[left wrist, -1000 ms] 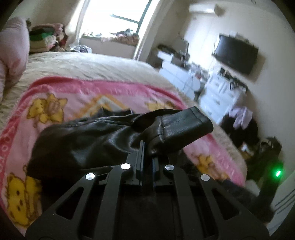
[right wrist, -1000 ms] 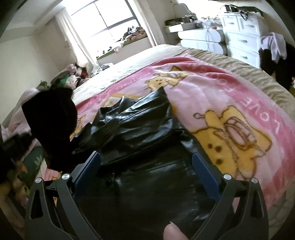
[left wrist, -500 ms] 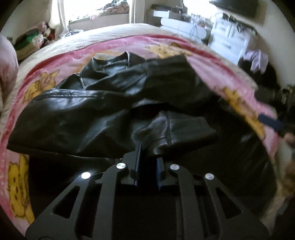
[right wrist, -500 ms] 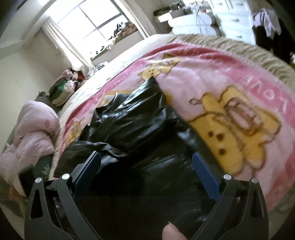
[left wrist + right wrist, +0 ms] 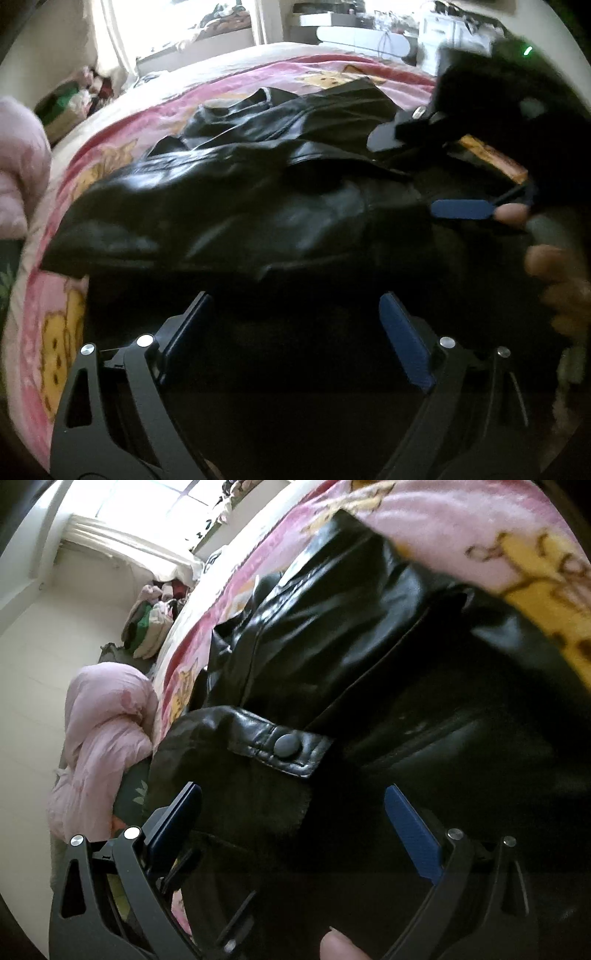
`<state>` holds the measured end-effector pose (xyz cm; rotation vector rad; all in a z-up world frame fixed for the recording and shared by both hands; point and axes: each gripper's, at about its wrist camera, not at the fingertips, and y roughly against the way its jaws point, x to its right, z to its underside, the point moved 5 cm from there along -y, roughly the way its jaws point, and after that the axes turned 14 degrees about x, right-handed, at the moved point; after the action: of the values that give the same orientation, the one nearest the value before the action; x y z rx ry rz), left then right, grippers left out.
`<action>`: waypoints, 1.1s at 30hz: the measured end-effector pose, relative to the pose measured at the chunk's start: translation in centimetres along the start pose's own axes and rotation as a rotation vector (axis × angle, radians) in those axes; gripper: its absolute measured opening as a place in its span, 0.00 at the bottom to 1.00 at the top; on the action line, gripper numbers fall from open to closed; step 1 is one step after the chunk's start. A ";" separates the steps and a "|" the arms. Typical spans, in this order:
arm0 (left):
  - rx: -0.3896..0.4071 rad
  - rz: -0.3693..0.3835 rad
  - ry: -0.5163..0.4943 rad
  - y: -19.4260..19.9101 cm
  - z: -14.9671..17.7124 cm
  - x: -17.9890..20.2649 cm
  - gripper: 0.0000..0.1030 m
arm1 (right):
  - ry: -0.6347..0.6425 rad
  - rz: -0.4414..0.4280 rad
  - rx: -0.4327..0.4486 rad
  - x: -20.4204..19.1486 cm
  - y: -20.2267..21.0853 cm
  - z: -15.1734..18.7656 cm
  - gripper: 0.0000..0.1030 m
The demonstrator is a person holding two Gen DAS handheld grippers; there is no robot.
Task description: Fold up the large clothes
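The black leather jacket (image 5: pixel 236 206) lies in the middle of the pink cartoon blanket (image 5: pixel 122 147) on the bed, its collar toward the window side of the blanket and a sleeve folded across its body, the snap-buttoned cuff (image 5: pixel 280 744) resting on top. The likely trouble from here is that the stiff, glossy leather springs back: a sleeve laid loosely over the jacket may slide off or unfold, since nothing pins it, and a careless next grab could catch several layers at once and drag the whole jacket askew on the blanket. The left hand-held gripper (image 5: pixel 291 332) is above the jacket's near edge with its jaws opening, already spread wide, and nothing pinched between them. The right hand-held gripper (image 5: pixel 291 812) hovers just over the cuff, jaws wide but beginning to close, with dark jacket material between them and the pads apparently not yet pressing on it.
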<state>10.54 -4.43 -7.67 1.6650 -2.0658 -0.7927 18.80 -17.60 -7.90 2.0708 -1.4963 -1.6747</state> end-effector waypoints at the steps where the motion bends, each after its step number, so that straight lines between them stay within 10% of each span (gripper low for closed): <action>1: 0.007 0.008 0.035 0.6 0.0 -0.8 0.81 | 0.009 0.000 0.008 -0.3 -0.4 -0.1 0.87; 6: 0.067 -0.014 0.201 3.2 -0.8 -5.6 0.83 | 0.050 0.009 0.050 -1.1 -0.8 -0.3 0.45; 15: 0.157 -0.180 0.437 6.1 -2.2 -16.2 0.91 | 0.427 -0.008 0.185 -8.6 1.1 -3.0 0.08; 28: 0.220 -0.068 0.611 3.3 -6.7 -21.5 0.89 | 0.793 -0.027 0.419 -15.6 5.7 -10.4 0.05; 33: 0.171 0.000 0.588 -0.5 -7.6 -20.4 0.49 | 0.793 0.032 0.410 -13.5 5.0 -10.6 0.05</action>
<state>20.27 13.83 -0.90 1.7201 -1.7421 -0.0930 25.14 -15.68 8.69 2.4284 -1.6067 -0.4030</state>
